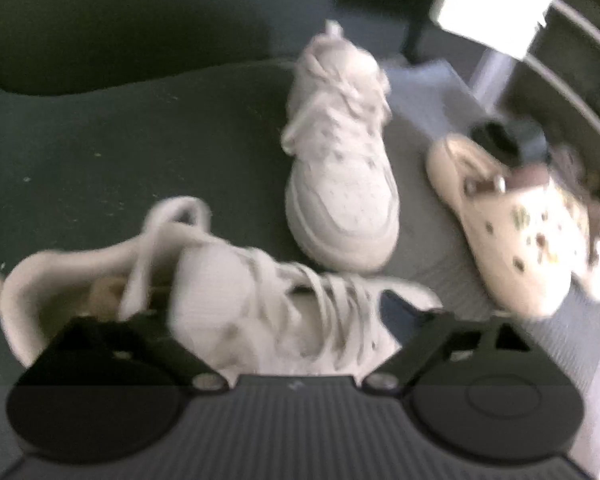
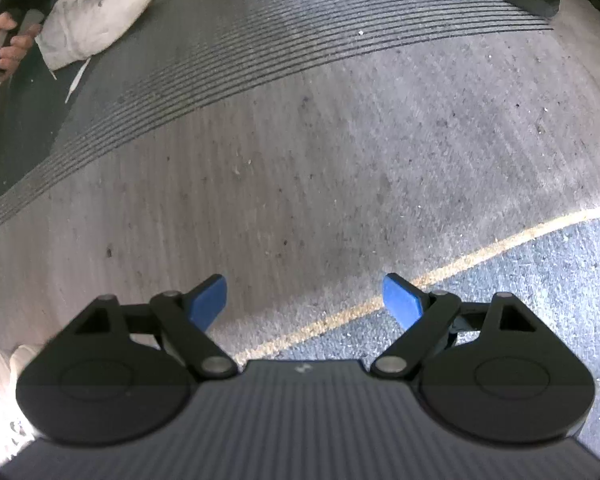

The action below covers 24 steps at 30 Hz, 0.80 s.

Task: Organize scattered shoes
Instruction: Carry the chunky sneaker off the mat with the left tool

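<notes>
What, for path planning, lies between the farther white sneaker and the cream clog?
Only bare grey mat between farther white sneaker and cream clog, in the left wrist view.

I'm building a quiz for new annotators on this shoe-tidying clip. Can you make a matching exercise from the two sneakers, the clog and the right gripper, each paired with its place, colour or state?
Things:
1. near sneaker
2. far sneaker
3. clog
4. right gripper

Descriptions:
A. open, over bare grey mat
B. cream, beside the far sneaker
C. between the fingers of the left gripper
D. white, standing free, toe toward the left camera

Pairs: 1-C, 2-D, 3-B, 4-A
</notes>
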### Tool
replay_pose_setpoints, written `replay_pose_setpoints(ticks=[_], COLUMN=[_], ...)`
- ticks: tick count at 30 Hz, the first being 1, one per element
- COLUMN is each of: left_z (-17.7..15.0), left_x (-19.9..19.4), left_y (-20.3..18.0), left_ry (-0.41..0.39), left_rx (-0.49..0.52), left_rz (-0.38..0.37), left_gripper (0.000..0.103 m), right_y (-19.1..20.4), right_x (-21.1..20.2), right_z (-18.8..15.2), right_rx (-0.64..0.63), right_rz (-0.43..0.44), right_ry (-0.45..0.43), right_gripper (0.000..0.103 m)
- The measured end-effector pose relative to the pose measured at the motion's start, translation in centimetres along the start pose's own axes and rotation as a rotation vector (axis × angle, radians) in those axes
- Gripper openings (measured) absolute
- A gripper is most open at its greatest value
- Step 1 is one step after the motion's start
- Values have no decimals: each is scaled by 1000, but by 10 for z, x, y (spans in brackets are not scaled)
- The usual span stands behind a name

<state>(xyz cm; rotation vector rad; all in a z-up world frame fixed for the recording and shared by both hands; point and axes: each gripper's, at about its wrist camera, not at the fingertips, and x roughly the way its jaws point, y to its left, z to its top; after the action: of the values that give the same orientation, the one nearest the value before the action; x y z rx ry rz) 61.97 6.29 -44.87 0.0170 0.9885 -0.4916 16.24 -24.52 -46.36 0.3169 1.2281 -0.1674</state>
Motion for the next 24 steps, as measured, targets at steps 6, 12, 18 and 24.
replay_pose_setpoints(ticks=[6, 12, 18, 24], left_z=[-2, -16, -29, -57], left_x=[-21, -63, -89, -112], left_y=[8, -15, -64, -121], left_ry=[15, -17, 4, 51], left_rx=[-33, -145, -119, -67], left_rz=[-32, -166, -294, -376], left_gripper=[27, 14, 11, 11], right_y=[1, -2, -8, -18], right_x=[1, -2, -6, -23], right_z=[3, 6, 5, 4], right_rx=[-16, -34, -29, -32], right_rz=[23, 24, 16, 17], right_ry=[7, 2, 0, -8], right_gripper=[87, 87, 87, 87])
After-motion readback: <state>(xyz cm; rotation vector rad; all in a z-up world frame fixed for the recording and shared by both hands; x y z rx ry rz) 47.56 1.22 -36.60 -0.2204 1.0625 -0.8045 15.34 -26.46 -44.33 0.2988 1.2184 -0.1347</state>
